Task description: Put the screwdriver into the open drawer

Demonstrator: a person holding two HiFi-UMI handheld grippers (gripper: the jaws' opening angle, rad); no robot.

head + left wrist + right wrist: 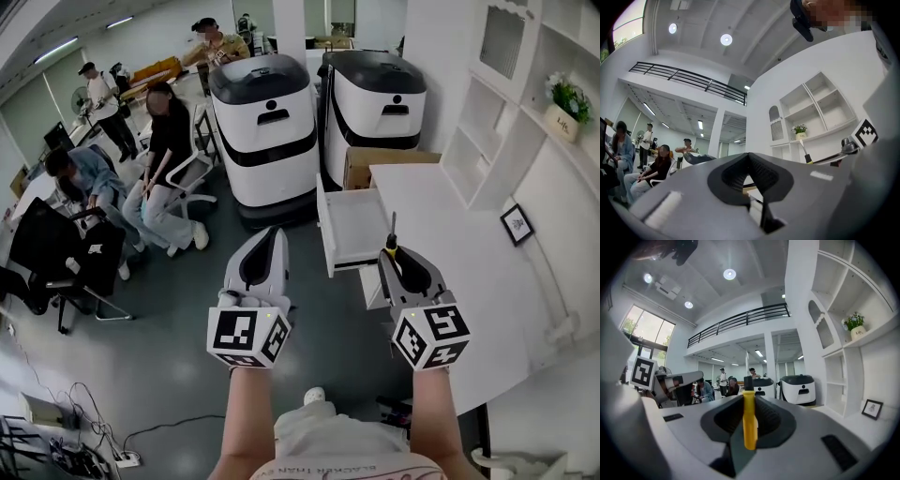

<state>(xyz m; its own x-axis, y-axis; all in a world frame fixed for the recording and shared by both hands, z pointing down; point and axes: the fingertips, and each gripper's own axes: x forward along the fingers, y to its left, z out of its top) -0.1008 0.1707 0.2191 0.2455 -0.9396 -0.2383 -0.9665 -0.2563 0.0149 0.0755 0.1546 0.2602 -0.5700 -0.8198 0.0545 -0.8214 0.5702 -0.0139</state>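
Closest to us, two forearms run up to the marker cubes, and we've got both grippers out in front, side by side and apart. The left gripper (pixel 266 246) is clenched on nothing: its own view shows the dark pads closed together with only the room beyond them. The right gripper (pixel 394 255) is clamped on the screwdriver (pixel 392 234). In the right gripper view the yellow handle (pixel 749 420) stands upright between the pads, its black end poking out past the tips. From the head view that black shaft sticks forward of the jaws, right at the near right corner of the open drawer (pixel 354 227).

The drawer is pulled out from the white desk (pixel 450 225), and its floor is bare and white. Just behind it sits a cardboard box (pixel 373 165). Past that we see two big white-and-black machines (pixel 268 124) standing together. On the right wall are white shelves, a potted plant (pixel 568 101) and a small framed picture (pixel 517 224). Far left, people sit on chairs (pixel 167 159).
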